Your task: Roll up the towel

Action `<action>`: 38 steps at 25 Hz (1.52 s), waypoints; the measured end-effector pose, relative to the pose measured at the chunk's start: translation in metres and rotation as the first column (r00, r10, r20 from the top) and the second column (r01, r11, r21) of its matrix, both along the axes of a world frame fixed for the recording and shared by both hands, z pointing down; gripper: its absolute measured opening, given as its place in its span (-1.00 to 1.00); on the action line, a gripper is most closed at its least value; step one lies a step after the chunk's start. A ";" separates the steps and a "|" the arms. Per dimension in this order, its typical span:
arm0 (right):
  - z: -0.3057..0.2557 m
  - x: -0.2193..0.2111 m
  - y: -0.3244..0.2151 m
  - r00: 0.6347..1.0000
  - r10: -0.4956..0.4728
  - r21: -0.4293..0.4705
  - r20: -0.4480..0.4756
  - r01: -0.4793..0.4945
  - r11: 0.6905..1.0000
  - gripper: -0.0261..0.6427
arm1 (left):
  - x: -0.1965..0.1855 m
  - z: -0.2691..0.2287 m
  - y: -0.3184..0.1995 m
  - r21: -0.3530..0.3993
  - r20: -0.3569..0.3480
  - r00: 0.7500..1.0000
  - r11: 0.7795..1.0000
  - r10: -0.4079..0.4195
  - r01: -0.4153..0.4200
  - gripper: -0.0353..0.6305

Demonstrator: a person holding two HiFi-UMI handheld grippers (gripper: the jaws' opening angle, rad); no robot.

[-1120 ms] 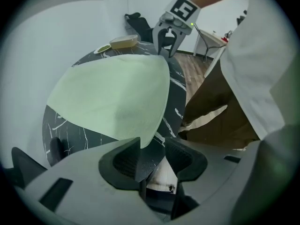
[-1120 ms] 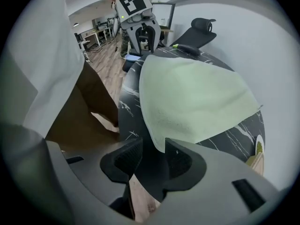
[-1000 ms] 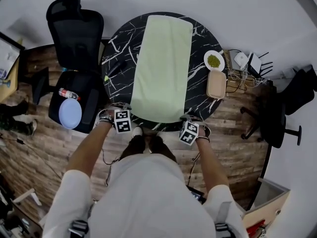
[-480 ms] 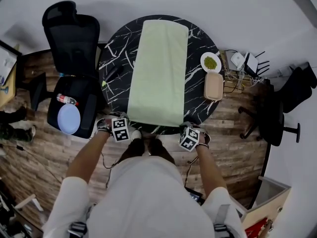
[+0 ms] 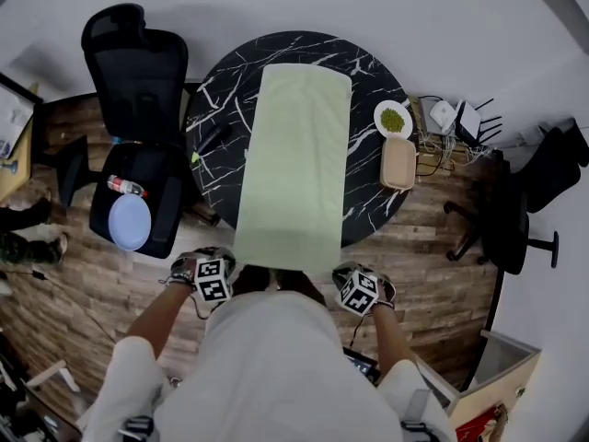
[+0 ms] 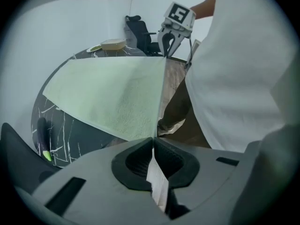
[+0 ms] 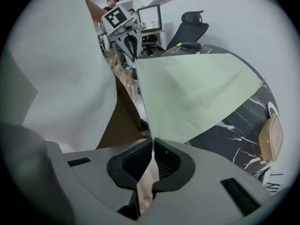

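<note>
While both of its near corners are pinched, the pale green towel [image 5: 294, 164] lies stretched as one long strip across the round black marble counter [image 5: 216, 81]. Its long axis runs straight from the person toward the far rim. The far short edge rests flat on the counter, short of that rim. The near short edge hangs past the near rim, above the wooden floor [image 5: 83, 274], and is drawn taut between the two grippers.

The left gripper [image 5: 221, 271] holds the near left corner. In the left gripper view its fingers [image 6: 133, 162] are pressed together on a thin fold of cloth, and the towel [image 6: 112, 93] fans away from them toward the counter [image 6: 56, 125]. The right gripper [image 5: 350, 280] holds the near right corner, and its fingers [image 7: 129, 165] are likewise closed on the cloth, the towel [image 7: 187, 93] spreading out over the counter [image 7: 239, 130]. Each gripper shows in the other's view at the opposite corner: the right gripper [image 6: 165, 54] and the left gripper [image 7: 133, 63].

Beside the towel's right long edge stand a white plate [image 5: 393, 118] and a tan box [image 5: 399, 161]. A black office chair [image 5: 138, 63] stands left of the counter, with a blue plate [image 5: 129, 221] on its seat.
</note>
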State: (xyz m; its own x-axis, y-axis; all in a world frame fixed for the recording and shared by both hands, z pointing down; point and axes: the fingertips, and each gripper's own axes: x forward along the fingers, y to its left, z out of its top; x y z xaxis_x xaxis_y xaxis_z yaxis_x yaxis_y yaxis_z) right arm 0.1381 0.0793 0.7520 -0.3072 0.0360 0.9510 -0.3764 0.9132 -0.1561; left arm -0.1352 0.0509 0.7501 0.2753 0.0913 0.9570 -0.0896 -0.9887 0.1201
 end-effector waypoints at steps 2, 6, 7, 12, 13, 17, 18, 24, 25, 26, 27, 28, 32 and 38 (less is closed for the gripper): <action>-0.016 0.000 -0.016 0.999 0.040 0.039 0.031 -0.041 0.998 -0.89 | 0.001 -0.011 -0.012 0.024 -0.016 0.999 0.999 -0.028 0.028 -0.86; -0.043 0.006 -0.069 0.993 0.096 0.140 0.068 -0.105 0.985 -0.89 | 0.009 -0.033 -0.060 0.099 -0.047 0.996 0.992 -0.079 0.083 -0.86; -0.047 0.008 -0.085 0.992 0.107 0.167 0.070 -0.118 0.979 -0.89 | 0.011 -0.036 -0.074 0.118 -0.052 0.995 0.988 -0.090 0.096 -0.86; -0.040 0.013 -0.153 0.992 0.126 0.260 0.025 -0.128 0.957 -0.89 | 0.017 -0.031 -0.144 0.189 -0.019 0.989 0.971 -0.146 0.147 -0.86; -0.035 0.014 -0.164 0.991 0.130 0.268 0.013 -0.128 0.955 -0.89 | 0.017 -0.028 -0.156 0.195 -0.006 0.987 0.968 -0.160 0.158 -0.86; -0.014 0.019 -0.189 0.984 0.177 0.261 -0.017 -0.167 0.951 -0.89 | 0.019 -0.012 -0.188 0.209 0.033 0.978 0.959 -0.204 0.193 -0.86; -0.009 0.020 -0.191 0.980 0.199 0.257 -0.020 -0.187 0.948 -0.89 | 0.021 -0.008 -0.192 0.214 0.035 0.976 0.956 -0.215 0.203 -0.86; -0.010 0.032 -0.199 0.960 0.281 0.360 -0.014 -0.258 0.897 -0.47 | 0.020 0.000 -0.196 0.224 -0.001 0.951 0.927 -0.310 0.302 -0.23; -0.015 0.032 -0.197 0.964 0.266 0.377 -0.008 -0.243 0.894 -0.47 | 0.018 -0.001 -0.194 0.233 -0.009 0.950 0.923 -0.312 0.306 -0.22; -0.018 0.030 -0.192 0.972 0.234 0.384 -0.006 -0.214 0.898 -0.47 | 0.017 -0.003 -0.191 0.239 -0.019 0.951 0.922 -0.310 0.305 -0.21; -0.019 0.026 -0.182 0.982 0.188 0.382 -0.008 -0.171 0.908 -0.47 | 0.017 -0.005 -0.186 0.242 -0.030 0.953 0.922 -0.302 0.300 -0.21; -0.019 0.021 -0.171 0.991 0.131 0.373 -0.013 -0.117 0.920 -0.47 | 0.018 -0.007 -0.179 0.243 -0.041 0.957 0.926 -0.288 0.289 -0.21; -0.003 0.006 -0.126 0.998 -0.037 0.315 -0.041 0.048 0.948 -0.48 | 0.030 -0.003 -0.140 0.241 -0.029 0.989 0.959 -0.148 0.150 -0.29; 0.026 0.004 -0.118 0.995 -0.053 0.277 -0.084 0.074 0.958 -0.51 | 0.026 0.030 -0.118 0.221 0.056 0.991 0.969 -0.125 0.110 -0.44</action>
